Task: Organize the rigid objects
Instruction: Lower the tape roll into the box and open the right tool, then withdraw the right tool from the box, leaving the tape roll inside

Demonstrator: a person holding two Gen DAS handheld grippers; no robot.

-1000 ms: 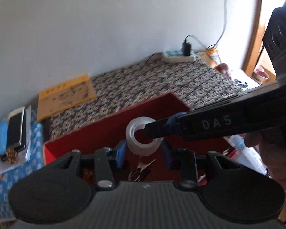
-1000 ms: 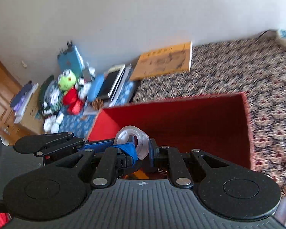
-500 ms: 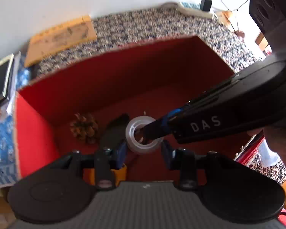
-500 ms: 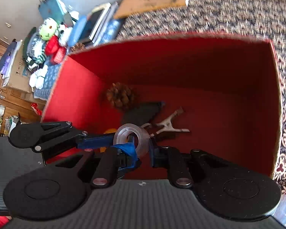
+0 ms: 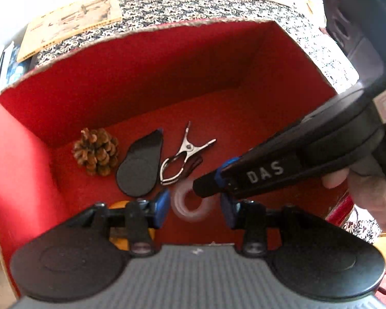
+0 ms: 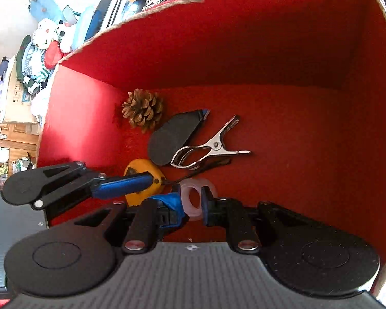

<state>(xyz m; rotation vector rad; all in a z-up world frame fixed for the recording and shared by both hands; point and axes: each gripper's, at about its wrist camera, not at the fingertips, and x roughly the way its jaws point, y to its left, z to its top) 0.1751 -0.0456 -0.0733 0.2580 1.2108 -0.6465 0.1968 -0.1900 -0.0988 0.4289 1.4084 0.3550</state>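
Left wrist view: left gripper (image 5: 195, 211), jaws opening, pads clear of the tape roll (image 5: 190, 204) between them; roll blurred. Right gripper (image 5: 200, 189) enters from the right, tip at the roll's hole. Person's hand (image 5: 368, 188) shows only here.

Right wrist view: right gripper (image 6: 190, 202), jaws clenched on the roll's (image 6: 196, 200) wall, hole facing sideways. Yellow tape measure (image 6: 141, 182) shows clearly only here, left of the jaws. Beyond the jaws, inside the red box (image 6: 244, 51): metal clip (image 6: 208, 152), pine cone (image 6: 142, 109), black flat piece (image 6: 172, 135).
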